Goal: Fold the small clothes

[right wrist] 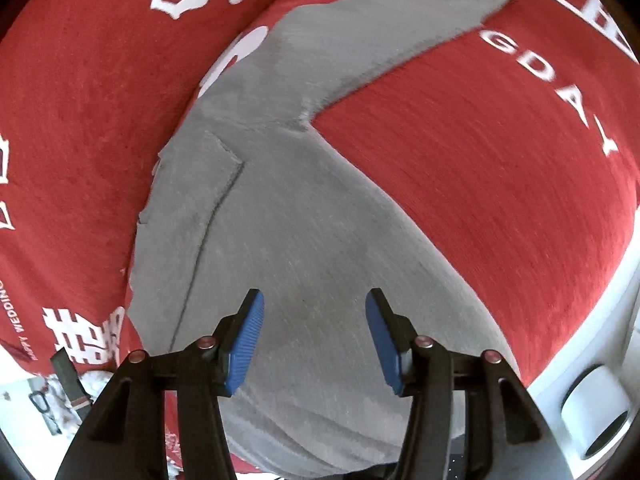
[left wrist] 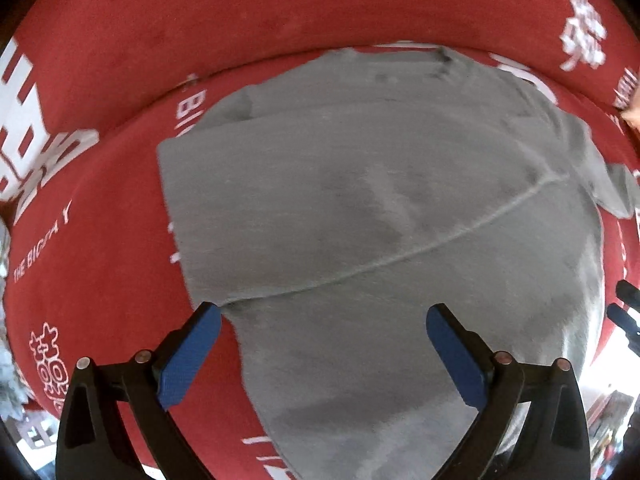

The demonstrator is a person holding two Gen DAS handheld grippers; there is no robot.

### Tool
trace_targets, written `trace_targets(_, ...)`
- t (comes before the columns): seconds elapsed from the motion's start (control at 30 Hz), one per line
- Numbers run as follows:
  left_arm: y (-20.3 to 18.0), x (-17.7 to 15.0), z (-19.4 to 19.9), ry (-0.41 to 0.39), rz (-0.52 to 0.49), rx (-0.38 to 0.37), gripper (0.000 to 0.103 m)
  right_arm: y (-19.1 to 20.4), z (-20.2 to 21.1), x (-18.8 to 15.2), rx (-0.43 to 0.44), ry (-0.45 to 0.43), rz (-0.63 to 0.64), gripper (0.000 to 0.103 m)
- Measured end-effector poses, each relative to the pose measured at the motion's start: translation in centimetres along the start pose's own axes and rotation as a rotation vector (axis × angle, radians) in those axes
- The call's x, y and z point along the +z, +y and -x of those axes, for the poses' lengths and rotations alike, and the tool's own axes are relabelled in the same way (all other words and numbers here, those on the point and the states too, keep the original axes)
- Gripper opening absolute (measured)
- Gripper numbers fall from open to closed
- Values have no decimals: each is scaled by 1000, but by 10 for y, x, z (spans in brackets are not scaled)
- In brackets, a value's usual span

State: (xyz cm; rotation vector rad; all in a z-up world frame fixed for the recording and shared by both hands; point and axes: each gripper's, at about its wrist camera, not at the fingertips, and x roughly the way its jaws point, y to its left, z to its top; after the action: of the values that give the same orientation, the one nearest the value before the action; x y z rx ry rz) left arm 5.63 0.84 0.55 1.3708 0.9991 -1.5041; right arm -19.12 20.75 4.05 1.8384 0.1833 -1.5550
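A small grey top (left wrist: 380,208) lies spread on a red cloth with white lettering (left wrist: 100,240); one part is folded over and its edge runs slantwise across the body. My left gripper (left wrist: 323,354) hangs above the garment's near part, open wide, nothing between its blue pads. In the right wrist view the same grey top (right wrist: 304,248) stretches away, with a sleeve (right wrist: 400,24) reaching to the upper right. My right gripper (right wrist: 314,340) stands open over the grey fabric, its blue pads apart and holding nothing.
The red cloth (right wrist: 500,184) covers the whole work surface and rises behind as a padded back (left wrist: 240,12). A white cylindrical object (right wrist: 596,412) sits off the edge at the lower right. A black part of the other gripper (left wrist: 626,308) shows at the right rim.
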Motion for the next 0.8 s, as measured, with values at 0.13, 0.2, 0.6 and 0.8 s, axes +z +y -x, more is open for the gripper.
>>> trace_targets(0.13,-28,-5,2,10,-31,-6,103,-12,3,-1,2,-1,-22,60)
trace_targets(0.2,-41,-4,1,14,-45,-8,103,-20,4,1,0,7,-38,60)
trace_targets(0.6,-113,25,-5,50,-45,3,103,-43,16,78,24,38,-32,60)
trace_targets(0.8,-166,49,-14,62,-84,0,103,-67,25,124,28,30,-50,62)
